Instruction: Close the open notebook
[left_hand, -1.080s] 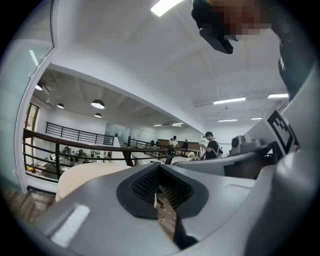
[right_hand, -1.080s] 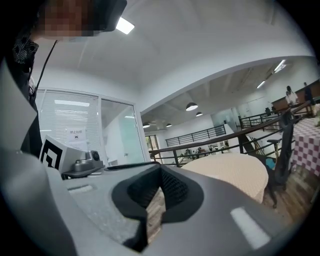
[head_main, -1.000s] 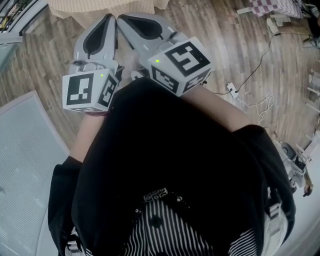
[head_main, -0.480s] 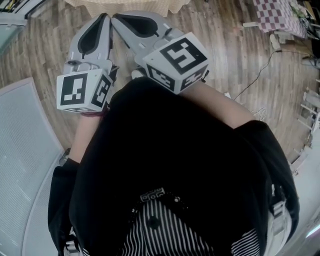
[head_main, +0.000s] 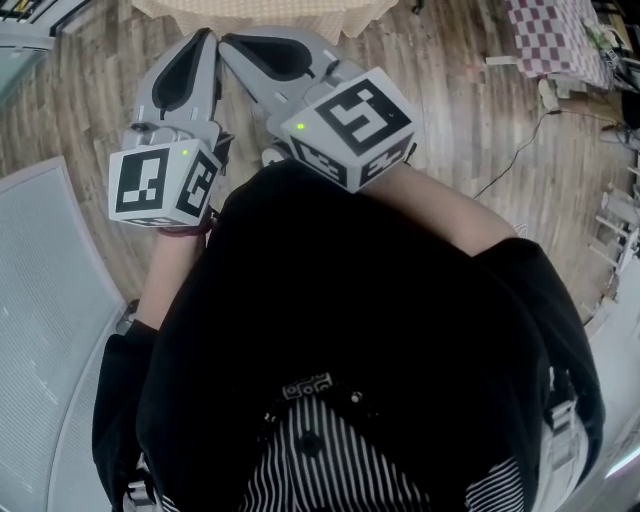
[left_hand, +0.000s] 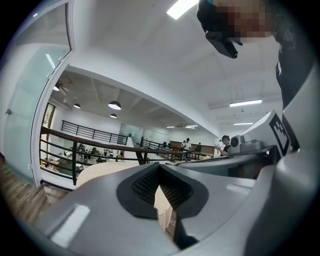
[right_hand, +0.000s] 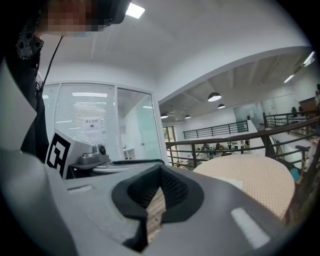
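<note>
No notebook can be made out for certain. A round table with a beige cloth lies just past the gripper tips; in the right gripper view a pale flat sheet rests on the table. My left gripper and right gripper are held side by side in front of the person's body, tips nearly touching and aimed at the table. Both are shut with nothing between the jaws. The left gripper and right gripper views show the pads meeting.
A wooden floor runs under the hands. A pale ribbed panel lies at the left. A checked cloth and a floor cable lie at the right. A dark railing stands behind the table, with people far off.
The floor and the pale panel have slid under the person, and the table's cloth edge shows wider at the top. Both grippers kept their side-by-side pose and stayed shut.
</note>
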